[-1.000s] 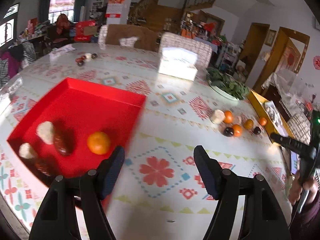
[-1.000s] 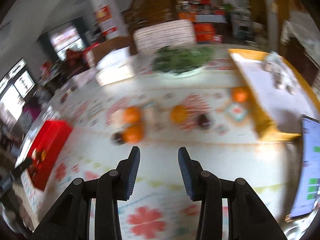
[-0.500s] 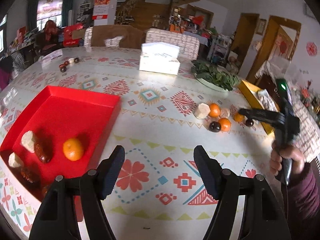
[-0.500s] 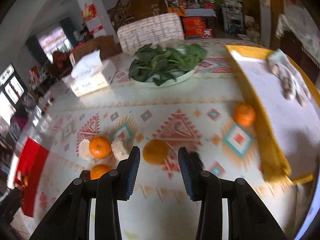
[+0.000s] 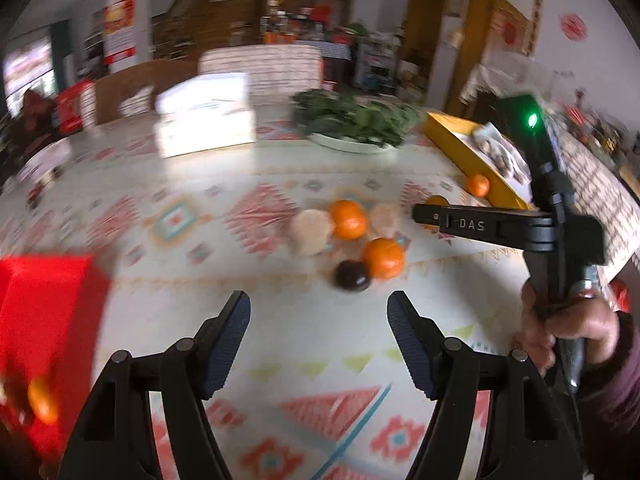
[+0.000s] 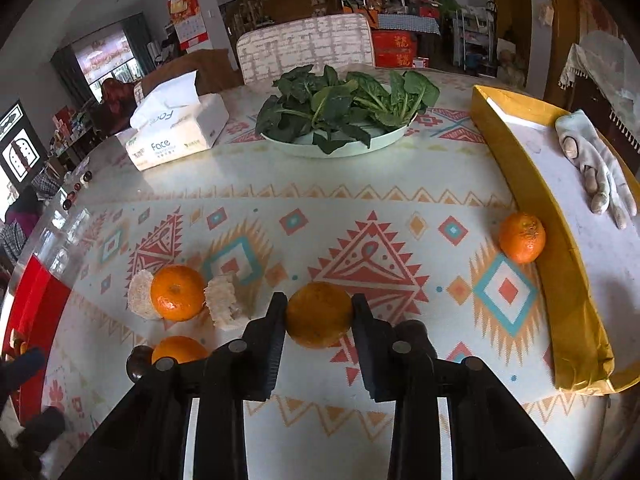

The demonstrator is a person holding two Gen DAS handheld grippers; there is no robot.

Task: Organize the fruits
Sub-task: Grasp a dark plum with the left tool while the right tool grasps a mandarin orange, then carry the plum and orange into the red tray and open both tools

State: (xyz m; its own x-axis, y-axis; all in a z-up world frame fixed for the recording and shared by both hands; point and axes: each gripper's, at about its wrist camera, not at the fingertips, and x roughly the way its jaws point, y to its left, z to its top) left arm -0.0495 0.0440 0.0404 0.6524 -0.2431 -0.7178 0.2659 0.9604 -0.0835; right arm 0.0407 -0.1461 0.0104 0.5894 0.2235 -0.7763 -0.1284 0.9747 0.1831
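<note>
My right gripper [image 6: 319, 312] has its jaws around an orange [image 6: 319, 315] that rests on the patterned tablecloth; both pads sit at its sides. To its left lie another orange [image 6: 177, 292] between two pale chunks [image 6: 224, 300], a third orange [image 6: 179, 349] and a dark fruit [image 6: 136, 362]. A further orange [image 6: 522, 237] lies by the yellow box. My left gripper [image 5: 318, 324] is open and empty, above the cloth, short of the fruit cluster [image 5: 382, 258]. The red tray [image 5: 36, 320] with fruit is at the left.
A tissue box [image 6: 176, 132] and a plate of green leaves [image 6: 340, 112] stand at the back. A yellow box [image 6: 540, 240] with a glove [image 6: 596, 168] lines the right side. The right gripper's body [image 5: 508, 232] and hand show in the left wrist view.
My right gripper moved forward and down until its jaws came around the orange. My left gripper swung right, away from the red tray, toward the fruit cluster.
</note>
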